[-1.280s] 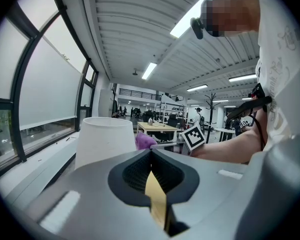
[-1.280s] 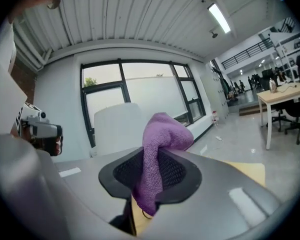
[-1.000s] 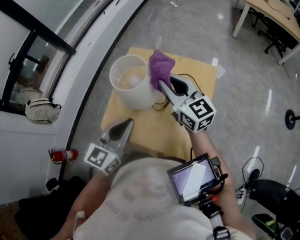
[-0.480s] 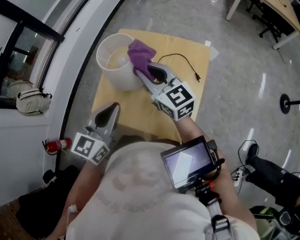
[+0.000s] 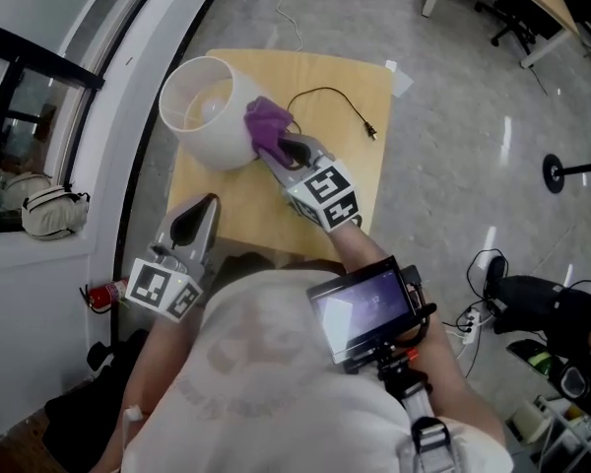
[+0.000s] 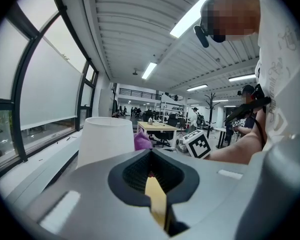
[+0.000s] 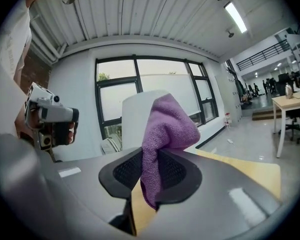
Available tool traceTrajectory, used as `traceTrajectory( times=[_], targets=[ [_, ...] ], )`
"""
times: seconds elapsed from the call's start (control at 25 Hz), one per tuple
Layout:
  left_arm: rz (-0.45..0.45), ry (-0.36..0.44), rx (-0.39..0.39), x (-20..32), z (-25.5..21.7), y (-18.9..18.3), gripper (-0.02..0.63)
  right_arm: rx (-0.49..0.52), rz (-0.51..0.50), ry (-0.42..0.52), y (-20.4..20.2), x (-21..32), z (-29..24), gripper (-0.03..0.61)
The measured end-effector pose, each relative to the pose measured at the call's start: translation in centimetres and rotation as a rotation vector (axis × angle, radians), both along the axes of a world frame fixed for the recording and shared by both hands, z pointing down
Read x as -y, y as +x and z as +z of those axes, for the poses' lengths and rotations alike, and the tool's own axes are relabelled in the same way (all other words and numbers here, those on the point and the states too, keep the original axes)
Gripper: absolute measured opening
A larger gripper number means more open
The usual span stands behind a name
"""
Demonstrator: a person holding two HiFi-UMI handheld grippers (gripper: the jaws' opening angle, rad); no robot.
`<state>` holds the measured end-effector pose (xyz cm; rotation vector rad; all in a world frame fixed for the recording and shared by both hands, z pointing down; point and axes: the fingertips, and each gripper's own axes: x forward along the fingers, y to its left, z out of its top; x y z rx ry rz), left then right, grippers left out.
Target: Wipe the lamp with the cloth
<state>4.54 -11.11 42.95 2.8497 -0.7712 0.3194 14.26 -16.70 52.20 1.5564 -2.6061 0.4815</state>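
Observation:
A white lamp shade (image 5: 202, 111) stands at the back left of the yellow table (image 5: 320, 72). My right gripper (image 5: 276, 148) is shut on a purple cloth (image 5: 266, 122), and the cloth presses against the shade's right side. In the right gripper view the cloth (image 7: 167, 129) sticks up between the jaws in front of the lamp (image 7: 135, 116). My left gripper (image 5: 195, 215) hovers at the table's near left edge, jaws together with nothing held. From the left gripper (image 6: 150, 153) view, the lamp (image 6: 107, 141) and cloth (image 6: 142, 140) lie ahead.
A black cord with a plug (image 5: 335, 100) lies on the table to the right of the lamp. A curved window wall (image 5: 128, 87) runs along the left. A fire extinguisher (image 5: 103, 292) and a bag (image 5: 49, 215) sit by it. A floor stand (image 5: 571, 170) is at the right.
My right gripper has carried the purple cloth down from the shade's rim along its right side. The left gripper has stayed where it was.

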Motion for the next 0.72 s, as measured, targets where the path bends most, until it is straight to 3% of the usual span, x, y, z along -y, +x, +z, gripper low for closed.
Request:
traceTrajectory(
  times=[0.44,0.72],
  targets=[
    [0.041,-0.024,-0.019,0.2,0.9,-0.7,0.000,-0.050,0.045,-0.134,0.2,-1.5,5.4,0.088],
    [0.144,-0.065,-0.058,0.6,2.0,-0.4,0.000,-0.068,0.137,-0.179,1.3,-2.9,5.6,0.087]
  ],
)
